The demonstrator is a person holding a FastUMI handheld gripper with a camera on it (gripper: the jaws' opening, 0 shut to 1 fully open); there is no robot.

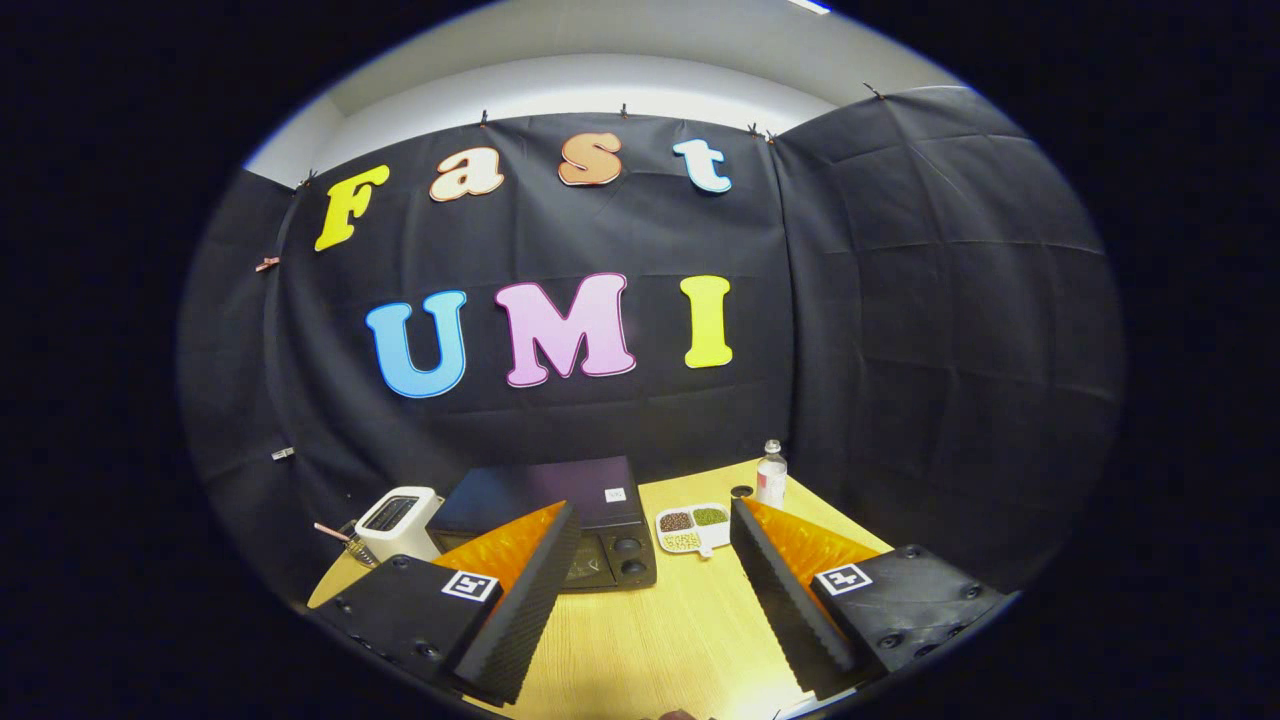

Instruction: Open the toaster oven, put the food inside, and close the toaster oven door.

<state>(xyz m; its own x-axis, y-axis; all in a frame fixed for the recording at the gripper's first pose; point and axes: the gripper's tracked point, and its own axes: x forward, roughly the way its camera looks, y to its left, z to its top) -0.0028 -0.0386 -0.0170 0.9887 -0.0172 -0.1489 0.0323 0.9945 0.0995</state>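
Light wood-grain laminate forms the tabletop [660, 620], the largest surface, which carries every item listed below and runs back to the black cloth wall of the booth.

Next in size is the black box-shaped toaster oven [570, 520]. It stands on the far half of the tabletop, beyond the fingers and partly hidden behind the left finger. Its flat dark top faces upward, and a column of round black control knobs [630, 556] occupies the right end of its front panel. The glass door is visible only as a narrow strip beside the knobs; whether it is fully closed cannot be determined.

The gripper [655, 530] is held above the near part of the tabletop with its two fingers spread wide apart. Bare tabletop lies between them, and they grasp nothing and touch nothing.

A white slot toaster [398, 522] with a dark top opening stands just left of the toaster oven, near the table's left edge. A small cluster of utensils [345, 540] sits just beside it on the left; details are too small to identify.

A white compartment dish [692, 528] rests just right of the toaster oven, in the gap between the fingers and beyond them. Its compartments hold dark brown, green and pale yellow food.

A small clear plastic bottle [771, 474] with a white cap stands upright behind the dish, near the wall. A small dark round item [741, 491] lies just left of the bottle.
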